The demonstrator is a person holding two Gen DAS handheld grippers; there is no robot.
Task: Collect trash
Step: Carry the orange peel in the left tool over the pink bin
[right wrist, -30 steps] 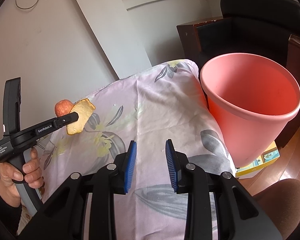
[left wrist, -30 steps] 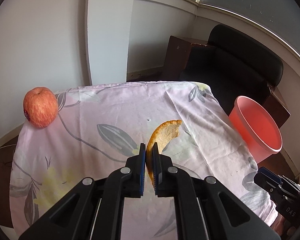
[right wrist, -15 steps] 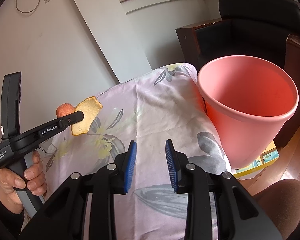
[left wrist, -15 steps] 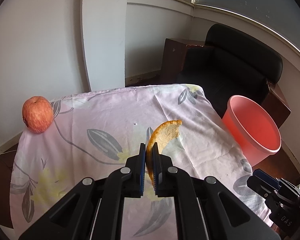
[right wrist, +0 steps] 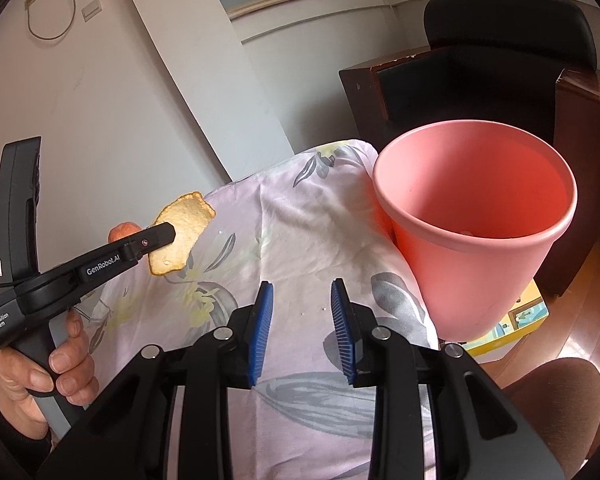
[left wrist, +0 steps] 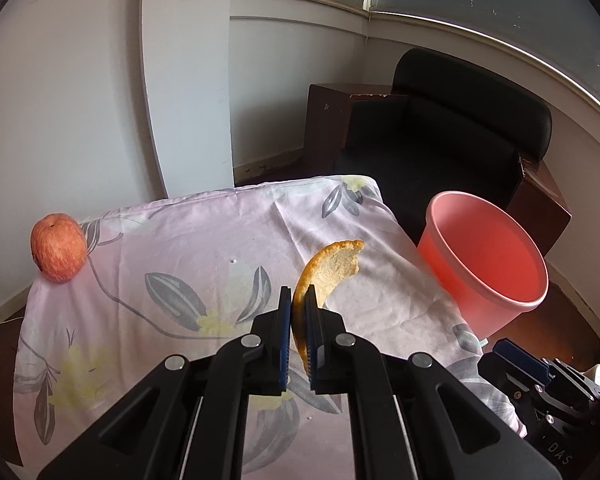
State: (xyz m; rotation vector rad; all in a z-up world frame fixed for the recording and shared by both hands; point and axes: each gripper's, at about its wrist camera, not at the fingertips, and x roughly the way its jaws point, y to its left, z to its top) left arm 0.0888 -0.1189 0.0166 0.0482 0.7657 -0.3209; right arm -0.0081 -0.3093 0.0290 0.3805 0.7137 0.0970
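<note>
My left gripper [left wrist: 298, 300] is shut on a curved piece of orange peel [left wrist: 332, 268] and holds it in the air above the floral tablecloth [left wrist: 188, 264]. The peel [right wrist: 182, 236] and the left gripper [right wrist: 162, 236] also show in the right wrist view, left of centre. A pink bucket [left wrist: 484, 268] stands beside the table's right edge; in the right wrist view the bucket [right wrist: 476, 232] is close, its inside almost bare. My right gripper [right wrist: 302, 312] is open and empty over the table's near right part.
A red apple [left wrist: 58, 254] sits at the table's far left corner. A black armchair [left wrist: 452, 140] and a brown cabinet [left wrist: 328, 120] stand behind the table. A yellow box [right wrist: 516, 316] lies on the floor under the bucket.
My left gripper has risen and moved right toward the bucket with the peel in it. The right gripper has barely moved.
</note>
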